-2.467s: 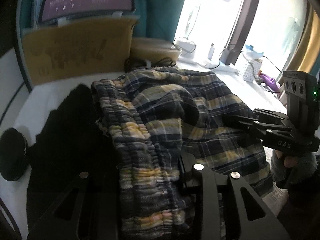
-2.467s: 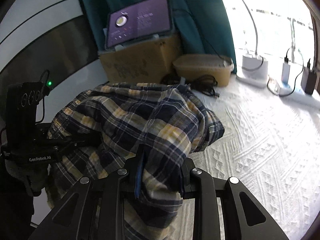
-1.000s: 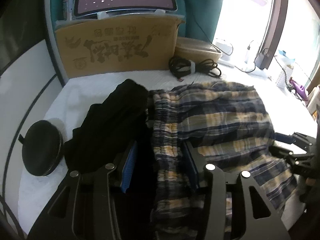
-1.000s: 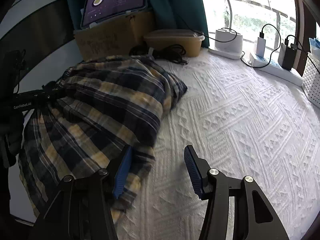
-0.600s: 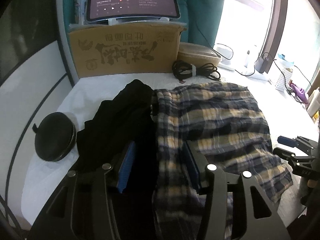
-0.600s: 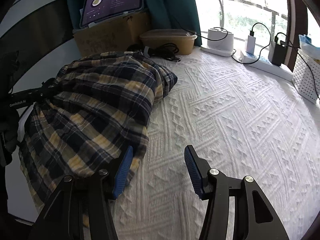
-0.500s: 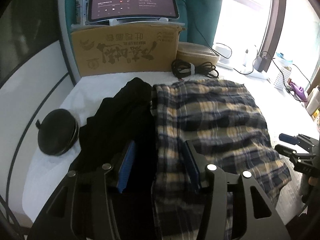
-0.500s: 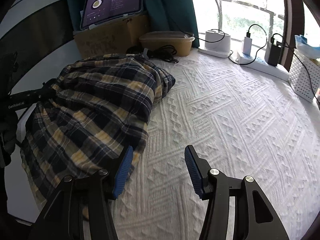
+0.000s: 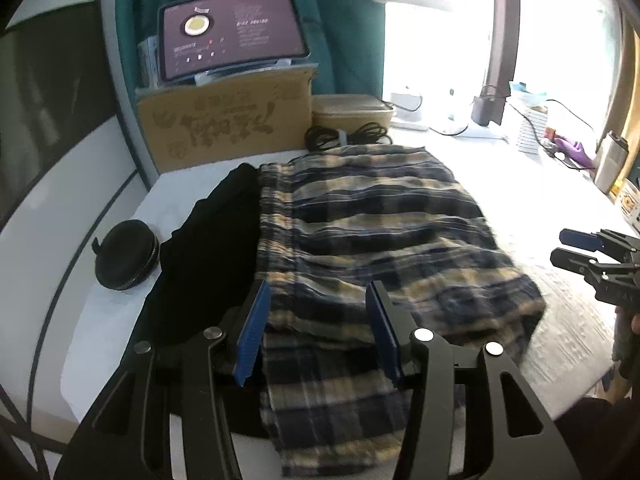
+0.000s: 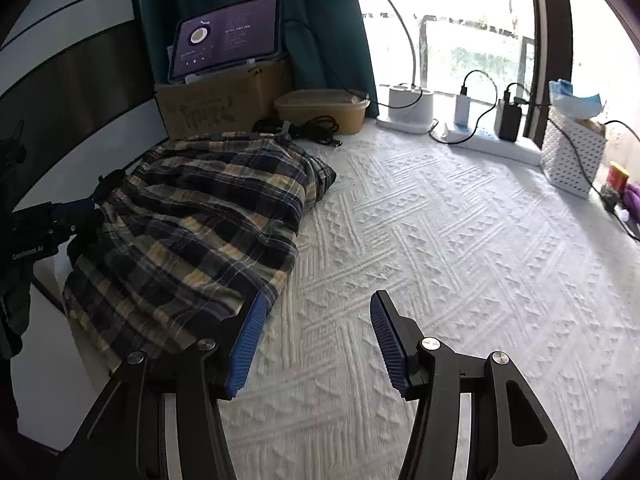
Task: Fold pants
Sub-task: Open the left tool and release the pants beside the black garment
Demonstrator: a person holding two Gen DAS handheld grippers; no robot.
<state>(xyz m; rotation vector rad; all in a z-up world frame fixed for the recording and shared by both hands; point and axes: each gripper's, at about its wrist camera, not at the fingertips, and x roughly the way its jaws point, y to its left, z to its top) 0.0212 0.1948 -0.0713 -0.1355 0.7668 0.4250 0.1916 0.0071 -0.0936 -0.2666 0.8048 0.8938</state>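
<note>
The plaid pants [image 9: 372, 236] lie folded on the white textured bedspread, waistband to the left, one end hanging over the near edge. In the right wrist view the same plaid pants [image 10: 200, 224] fill the left side. My left gripper [image 9: 316, 320] hovers open above the near part of the pants, nothing between its blue pads. My right gripper [image 10: 314, 332] is open over bare bedspread, just right of the pants' edge. It also shows as the right gripper [image 9: 576, 248] at the far right of the left wrist view.
A black garment [image 9: 208, 248] lies left of the pants, a round black case [image 9: 124, 254] beyond it. At the back stand a cardboard box [image 9: 224, 128] with a tablet [image 9: 232, 36], a tan container [image 10: 320, 110], cables, a lamp base [image 10: 408, 108] and a white basket [image 10: 572, 156].
Both grippers let go of the pants and drew back from them, rising a little. The pants now lie flat and still on the bedspread.
</note>
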